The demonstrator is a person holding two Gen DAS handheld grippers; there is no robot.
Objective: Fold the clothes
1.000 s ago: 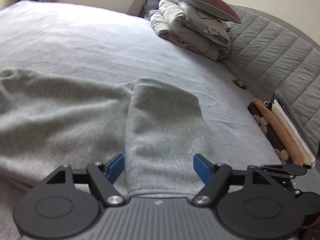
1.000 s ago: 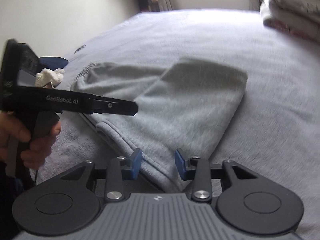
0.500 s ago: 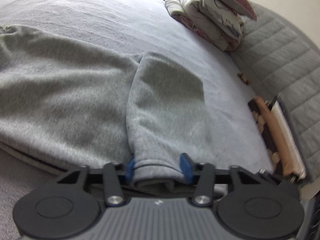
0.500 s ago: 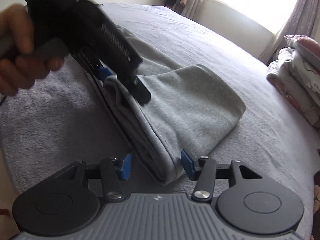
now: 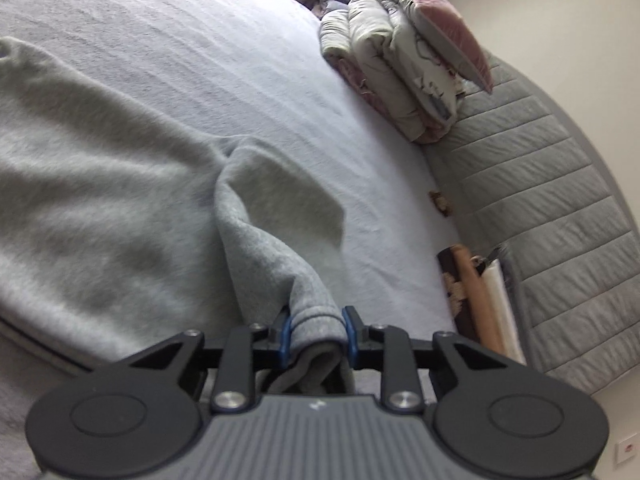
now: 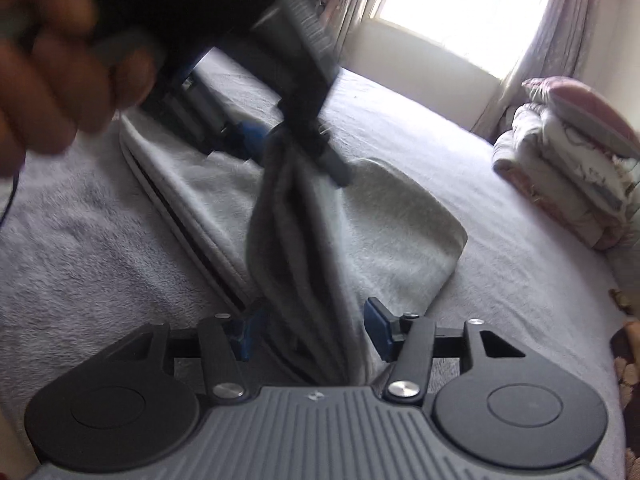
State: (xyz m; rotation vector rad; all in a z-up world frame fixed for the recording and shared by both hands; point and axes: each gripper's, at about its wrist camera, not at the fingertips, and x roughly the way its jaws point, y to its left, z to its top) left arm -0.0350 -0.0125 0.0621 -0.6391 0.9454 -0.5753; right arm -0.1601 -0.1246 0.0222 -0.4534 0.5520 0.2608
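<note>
Bedroom, grey blanket-covered bed (image 5: 248,44), daylight from a window (image 6: 464,12) at the far end.

Change over the last second: left gripper (image 5: 314,336) went from wide apart over the sleeve to clamped on the ribbed cuff (image 5: 316,320), and the cuff is now off the bed, sleeve (image 5: 260,224) rising in a twisted ridge toward the camera. Right gripper (image 6: 312,328) sits with its jaws apart, sleeve fabric hanging between them but not pinched. In the right view the person's hand (image 6: 60,68) and the left gripper are blurred, so the lift is fast.

Judgement: sleeve is being picked up to fold across the body; fold not laid down.

Grey sweatshirt (image 5: 92,184): soft fleece, body flat on the bed at left, hem edge nearest the camera, shoulder bend of the sleeve resting on the blanket beyond. Looks limp, drapes under its own weight.

Farther back: stack of folded bedding (image 5: 400,64) with a pink pillow on top, against a quilted headboard (image 5: 552,208).
</note>
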